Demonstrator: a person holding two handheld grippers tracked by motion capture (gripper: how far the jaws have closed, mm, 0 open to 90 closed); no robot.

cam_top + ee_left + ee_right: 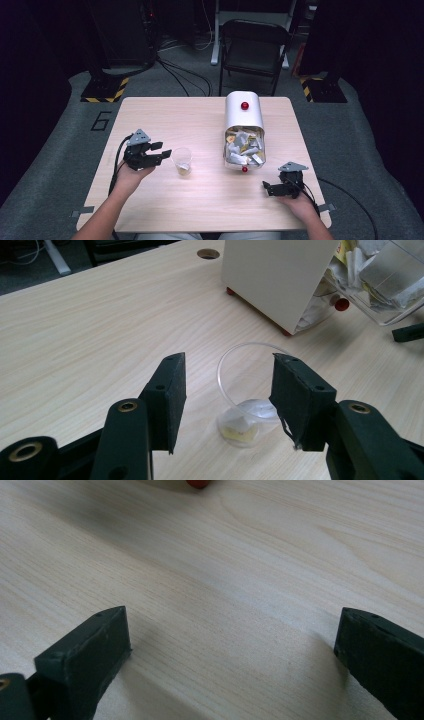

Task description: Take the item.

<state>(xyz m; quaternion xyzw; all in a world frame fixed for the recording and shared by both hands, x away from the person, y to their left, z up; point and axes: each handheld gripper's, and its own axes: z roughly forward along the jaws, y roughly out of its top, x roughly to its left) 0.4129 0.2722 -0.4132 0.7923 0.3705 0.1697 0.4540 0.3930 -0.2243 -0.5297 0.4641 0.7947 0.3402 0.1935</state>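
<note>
Item 1, clear plastic cup (182,161): upright on the wooden table (165,115), left of centre, with a small pale packet or scrap at its bottom. In the left gripper view the cup (246,405) sits just ahead of your two black jaws, roughly in line with the gap, with no pad pressing on it.

Item 2, your left gripper (159,151): held just left of the cup, jaws apart and pointing toward it; nothing clamped.

Item 3, white dispenser box (243,117): right of centre on the table, near the cup but apart from it, red knob on top. Its clear front bin (244,149) is filled with small paper sachets in white, grey and yellow; a second red knob shows at the bin's lower edge.

Item 4, your right gripper (269,188): low over the table's near right part, just below the bin, jaws wide apart over bare wood (225,595), holding nothing.

Item 5, black folding chair (252,47): beyond the table's far edge.
</note>
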